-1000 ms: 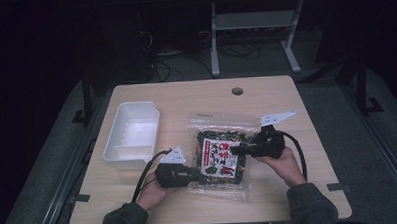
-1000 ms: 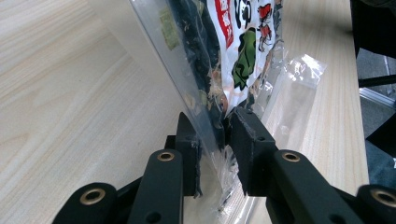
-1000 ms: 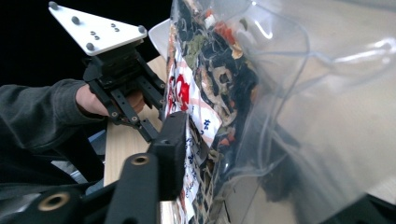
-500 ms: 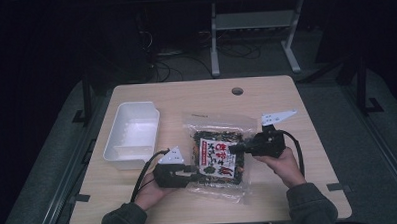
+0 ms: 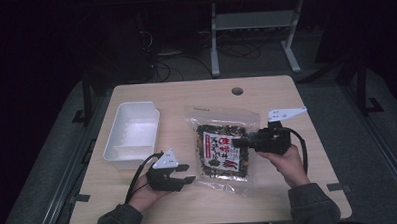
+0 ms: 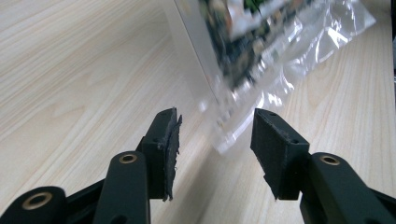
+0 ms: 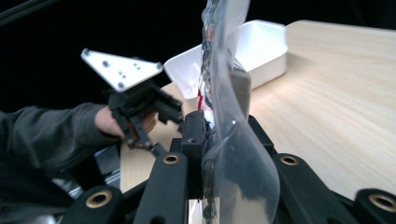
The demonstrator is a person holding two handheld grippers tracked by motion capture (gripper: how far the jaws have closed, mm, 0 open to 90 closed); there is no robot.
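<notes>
A: Since a second ago the left tongs (image 5: 186, 173) let go of the snack bag (image 5: 223, 153); their jaws had just been opening and stood apart, nothing between them.

B: And the right tongs (image 5: 239, 141)?

A: Clamped on the bag's right edge, tilting it off the counter (image 5: 299, 188). The white tub (image 5: 132, 132) sat empty, so filling it likely remained.
</notes>
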